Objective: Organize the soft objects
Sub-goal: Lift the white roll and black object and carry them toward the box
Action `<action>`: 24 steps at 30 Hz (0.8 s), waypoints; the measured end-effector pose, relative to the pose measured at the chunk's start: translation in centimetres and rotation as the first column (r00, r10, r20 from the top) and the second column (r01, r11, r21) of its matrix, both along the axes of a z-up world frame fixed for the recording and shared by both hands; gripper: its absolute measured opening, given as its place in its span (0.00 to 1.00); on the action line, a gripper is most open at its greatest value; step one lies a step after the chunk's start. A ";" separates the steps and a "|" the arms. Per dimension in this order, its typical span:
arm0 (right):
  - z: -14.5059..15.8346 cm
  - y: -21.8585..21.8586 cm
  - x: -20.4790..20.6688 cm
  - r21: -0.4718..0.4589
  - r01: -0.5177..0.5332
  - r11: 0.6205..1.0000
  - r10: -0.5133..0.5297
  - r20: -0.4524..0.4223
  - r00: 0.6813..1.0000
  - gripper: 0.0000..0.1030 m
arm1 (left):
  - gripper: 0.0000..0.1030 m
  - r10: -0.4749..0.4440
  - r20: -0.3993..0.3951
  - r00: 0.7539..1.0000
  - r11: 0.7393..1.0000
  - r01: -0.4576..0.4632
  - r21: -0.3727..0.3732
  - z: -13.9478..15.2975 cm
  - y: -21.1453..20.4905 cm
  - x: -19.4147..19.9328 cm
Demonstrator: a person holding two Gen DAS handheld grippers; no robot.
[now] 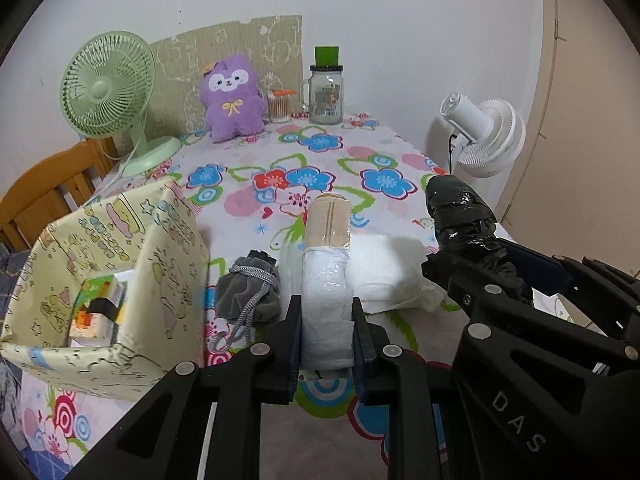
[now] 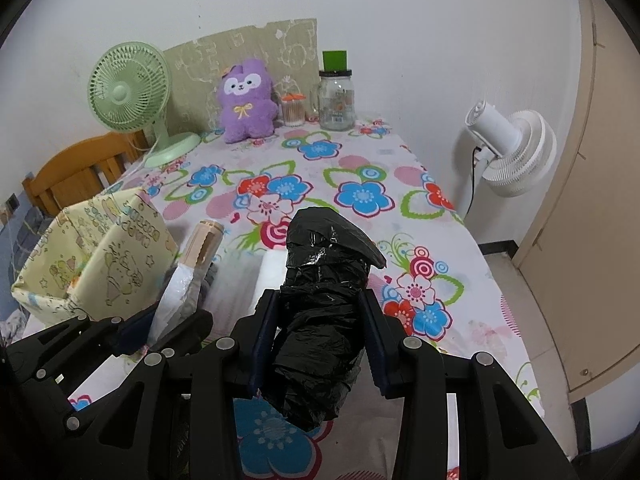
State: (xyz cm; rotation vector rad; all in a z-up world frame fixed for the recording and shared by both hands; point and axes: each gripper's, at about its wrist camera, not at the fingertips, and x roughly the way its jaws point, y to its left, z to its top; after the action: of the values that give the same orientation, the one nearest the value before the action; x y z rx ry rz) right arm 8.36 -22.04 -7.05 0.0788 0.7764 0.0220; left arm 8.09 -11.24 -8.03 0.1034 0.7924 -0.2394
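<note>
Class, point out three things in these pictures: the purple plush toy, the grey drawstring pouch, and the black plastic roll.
purple plush toy (image 1: 233,110): left wrist view, on its belly below the yellow bow.
grey drawstring pouch (image 1: 246,294): left wrist view, on its velvet body.
black plastic roll (image 2: 320,320): right wrist view, on its middle.

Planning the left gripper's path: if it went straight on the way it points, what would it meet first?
Likely bare tablecloth beyond the white roll the left gripper holds; the white pillow sits just right of that line. Depth unclear.
</note>
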 end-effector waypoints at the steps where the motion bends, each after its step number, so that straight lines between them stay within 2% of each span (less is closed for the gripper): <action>1: 0.3 0.1 -0.1 -0.001 0.000 1.000 0.000 0.005 1.000 0.43 | 0.19 -0.002 0.005 1.000 1.000 0.002 0.001 0.2 0.0 -0.1; 24: 5.3 1.9 -2.3 -0.042 -0.005 0.999 0.008 0.071 0.997 0.43 | 0.19 -0.020 0.082 0.996 1.000 0.019 0.012 4.9 1.2 -2.4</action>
State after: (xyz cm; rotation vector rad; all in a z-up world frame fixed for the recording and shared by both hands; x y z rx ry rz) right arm 6.10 -20.12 -1.72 0.0359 0.7058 0.0147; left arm 5.69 -10.01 -3.17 0.1314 0.7114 -0.2480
